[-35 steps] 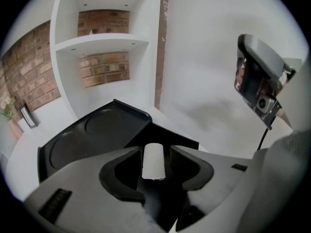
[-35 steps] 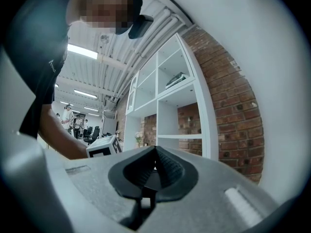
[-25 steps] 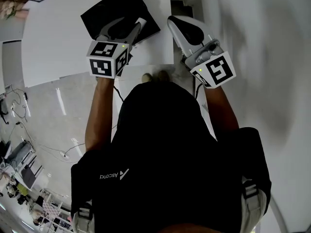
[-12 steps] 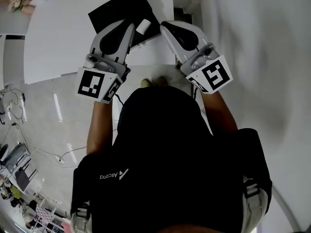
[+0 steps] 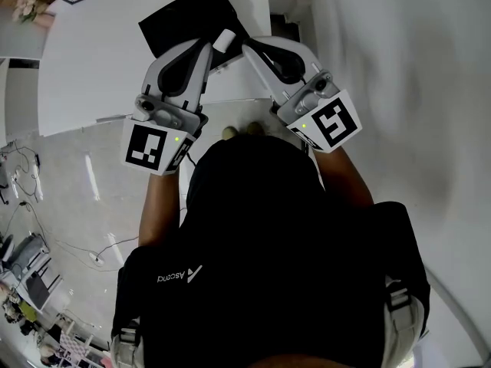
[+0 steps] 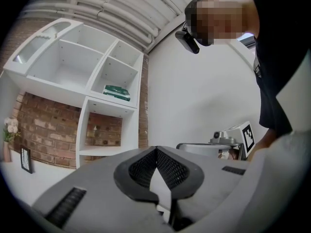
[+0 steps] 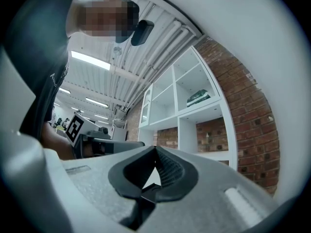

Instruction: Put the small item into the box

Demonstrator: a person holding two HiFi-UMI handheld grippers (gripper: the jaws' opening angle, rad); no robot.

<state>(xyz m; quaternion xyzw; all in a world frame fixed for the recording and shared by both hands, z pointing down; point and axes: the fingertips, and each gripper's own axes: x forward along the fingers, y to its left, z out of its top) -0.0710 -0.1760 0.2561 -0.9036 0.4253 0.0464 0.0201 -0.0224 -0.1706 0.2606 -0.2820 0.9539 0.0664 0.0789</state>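
Observation:
In the head view a flat black box (image 5: 180,18) lies on the white table (image 5: 92,60). A small white item (image 5: 224,40) rests at the box's near right edge, just beyond the tips of both grippers. My left gripper (image 5: 205,46) is held up in front of the person, jaws shut, tips touching, with nothing between them (image 6: 156,149). My right gripper (image 5: 249,46) is beside it, angled inward, also shut and empty (image 7: 155,148). Each gripper shows in the other's view: the right gripper (image 6: 228,142), the left gripper (image 7: 104,143).
Both gripper views face a white shelf unit (image 6: 97,81) against a brick wall (image 7: 252,115); a green packet (image 6: 116,92) lies in one compartment. The person's dark torso (image 5: 268,244) fills the lower head view. Cables (image 5: 23,175) lie on the grey floor at left.
The left gripper's jaws have closed, and it has turned so its marker cube sits lower. Both grippers' tips have drawn closer together near the box's edge.

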